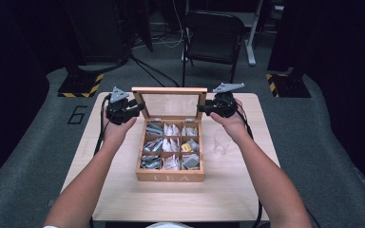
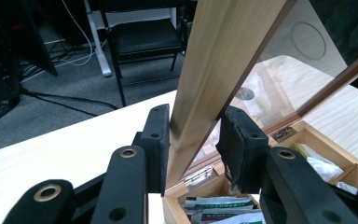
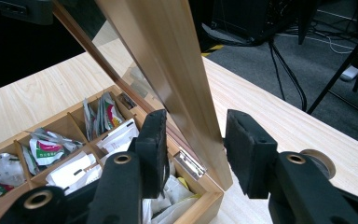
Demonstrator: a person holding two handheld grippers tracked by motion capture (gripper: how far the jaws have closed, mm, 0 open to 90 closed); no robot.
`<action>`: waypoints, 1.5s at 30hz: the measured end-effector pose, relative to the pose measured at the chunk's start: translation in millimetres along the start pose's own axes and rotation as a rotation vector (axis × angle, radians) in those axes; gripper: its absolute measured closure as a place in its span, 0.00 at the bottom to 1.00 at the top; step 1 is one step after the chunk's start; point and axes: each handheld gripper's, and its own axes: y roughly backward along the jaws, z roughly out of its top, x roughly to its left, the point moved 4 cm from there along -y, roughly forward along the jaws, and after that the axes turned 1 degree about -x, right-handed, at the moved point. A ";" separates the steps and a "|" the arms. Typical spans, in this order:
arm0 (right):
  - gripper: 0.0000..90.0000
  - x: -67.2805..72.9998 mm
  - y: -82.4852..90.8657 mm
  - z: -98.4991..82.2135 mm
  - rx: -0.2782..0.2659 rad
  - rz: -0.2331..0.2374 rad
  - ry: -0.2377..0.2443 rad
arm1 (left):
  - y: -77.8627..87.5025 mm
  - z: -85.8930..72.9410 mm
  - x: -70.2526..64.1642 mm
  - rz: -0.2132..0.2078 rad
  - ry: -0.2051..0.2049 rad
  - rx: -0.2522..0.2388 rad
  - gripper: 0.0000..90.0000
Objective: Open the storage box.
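A wooden tea box (image 1: pixel 171 176) sits mid-table with its glass lid (image 1: pixel 169 89) raised upright. Its compartments hold several tea bags (image 1: pixel 171 145). My left gripper (image 1: pixel 140 108) is at the lid's left edge. In the left gripper view the lid's wooden side rail (image 2: pixel 214 60) runs between the jaws, and both pads of the left gripper (image 2: pixel 193 140) press on it. My right gripper (image 1: pixel 203 108) is at the lid's right edge. There the jaws of the right gripper (image 3: pixel 193 140) straddle the rail (image 3: pixel 168 60), with a thin gap at the right-hand pad (image 3: pixel 242 149).
A clear plastic cup (image 1: pixel 222 142) stands on the table (image 1: pixel 123 190) just right of the box, under my right forearm. A black folding chair (image 1: pixel 214 35) and floor cables lie beyond the table's far edge.
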 end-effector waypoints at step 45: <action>0.68 -9.9 -18.7 -7.5 0.013 0.008 -0.019 | -6.1 1.4 3.2 0.010 0.016 -0.010 0.71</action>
